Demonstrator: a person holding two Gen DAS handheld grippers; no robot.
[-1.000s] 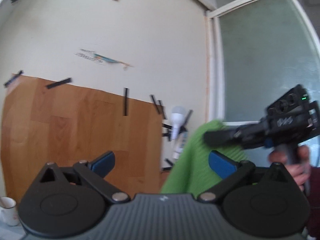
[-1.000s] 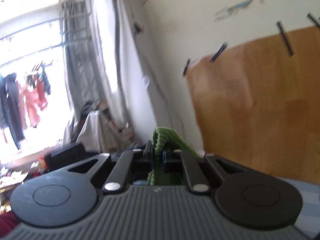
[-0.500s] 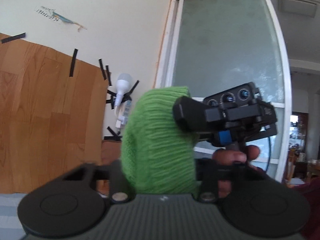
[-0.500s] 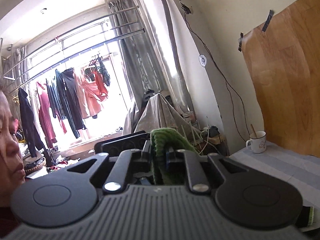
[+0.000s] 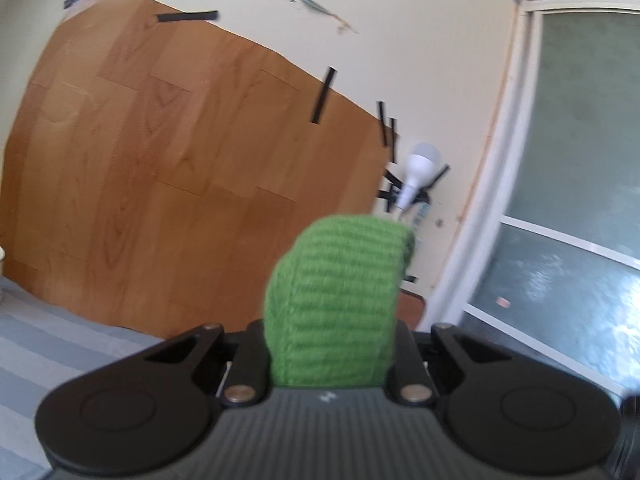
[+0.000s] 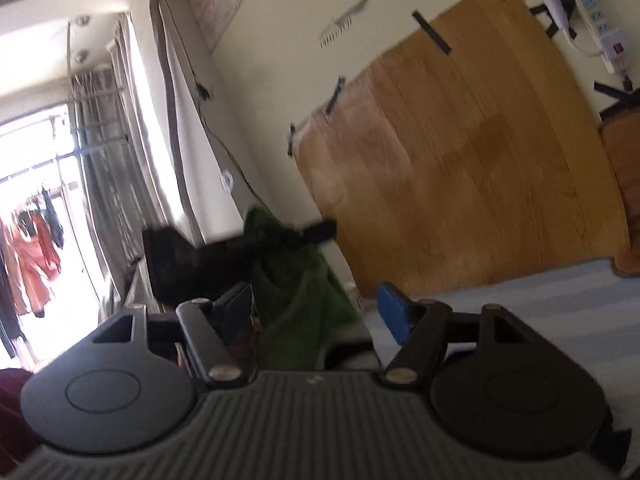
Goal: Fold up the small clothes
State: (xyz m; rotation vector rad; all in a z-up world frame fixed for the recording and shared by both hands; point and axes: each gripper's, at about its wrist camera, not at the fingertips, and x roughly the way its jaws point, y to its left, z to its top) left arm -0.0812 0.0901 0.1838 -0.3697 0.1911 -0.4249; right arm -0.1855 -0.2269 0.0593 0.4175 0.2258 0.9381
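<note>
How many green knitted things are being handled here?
1. The green knit piece is clamped in the left gripper and hangs past the right gripper's just-opened jaws. Others may lie out of view.

1. The knitted garment [image 5: 336, 304] was bright green and ribbed.
2. The cloth on the table [image 5: 60, 344] carried grey and pale-blue stripes.
3. The far wall panel [image 5: 180, 160] was orange-brown woodgrain, fixed with black tape strips [image 5: 322, 95].
4. The right gripper [image 6: 316, 312] had a blue pad [image 6: 394, 312].

Ahead, the wood-grain panel [image 5: 192, 184] on the wall blocks passage; the striped tabletop [image 6: 560, 312] lies open.
</note>
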